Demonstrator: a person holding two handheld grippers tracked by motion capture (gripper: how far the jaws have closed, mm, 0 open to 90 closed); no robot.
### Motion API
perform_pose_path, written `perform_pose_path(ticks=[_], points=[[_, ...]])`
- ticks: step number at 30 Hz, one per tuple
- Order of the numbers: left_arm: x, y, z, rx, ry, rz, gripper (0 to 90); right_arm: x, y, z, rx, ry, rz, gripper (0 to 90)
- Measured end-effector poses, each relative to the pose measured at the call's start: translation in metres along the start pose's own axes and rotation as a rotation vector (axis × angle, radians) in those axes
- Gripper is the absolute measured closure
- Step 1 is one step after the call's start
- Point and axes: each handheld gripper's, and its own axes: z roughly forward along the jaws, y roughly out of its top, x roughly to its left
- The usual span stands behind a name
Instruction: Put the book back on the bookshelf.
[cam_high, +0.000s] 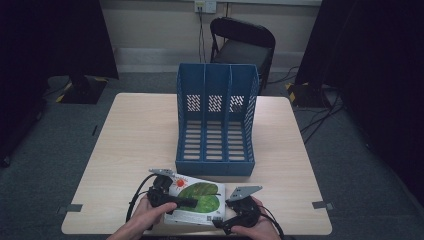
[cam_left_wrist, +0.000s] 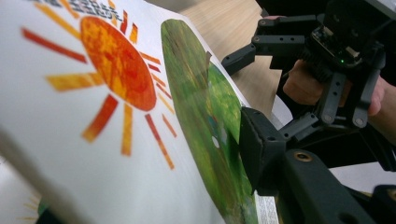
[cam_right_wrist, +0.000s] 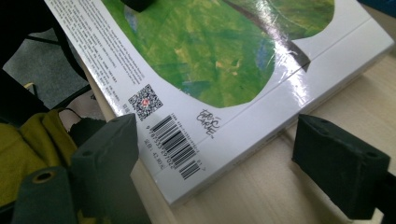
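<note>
The left claw (cam_high: 187, 202) pinched the glossy book (cam_high: 200, 200) at the desk's (cam_high: 135, 135) near edge while the right claw (cam_right_wrist: 224, 168) gaped wide around its corner, so the slick cover risked slipping free.

"Eric Carle" signature on the book's (cam_right_wrist: 224, 74) back cover — barcode and QR code beside it

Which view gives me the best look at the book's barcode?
The right gripper view: the barcode sits sharp near the corner of the book, beside a QR code. The high view shows the whole book but the print is too small to read. The left gripper view shows the sun and green leaf.
</note>
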Motion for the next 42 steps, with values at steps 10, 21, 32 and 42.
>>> perform_pose_path(ticks=[10, 21, 32, 42], points=[[-0.008, 0.001, -0.001, -0.008, -0.002, 0.082, 69.9, -0.01, 0.003, -0.009, -0.029, -0.02, 0.024, 19.9], [-0.017, 0.002, -0.001, -0.011, 0.023, 0.156, 70.1, -0.018, 0.005, -0.013, -0.046, -0.057, 0.065, 25.0], [-0.034, 0.003, 0.001, 0.009, 0.034, 0.323, 70.5, -0.024, 0.006, -0.017, -0.076, -0.015, 0.089, 19.7], [-0.038, 0.003, -0.002, 0.004, 0.022, 0.377, 72.4, -0.023, 0.006, -0.02, -0.133, 0.045, 0.088, 27.8]])
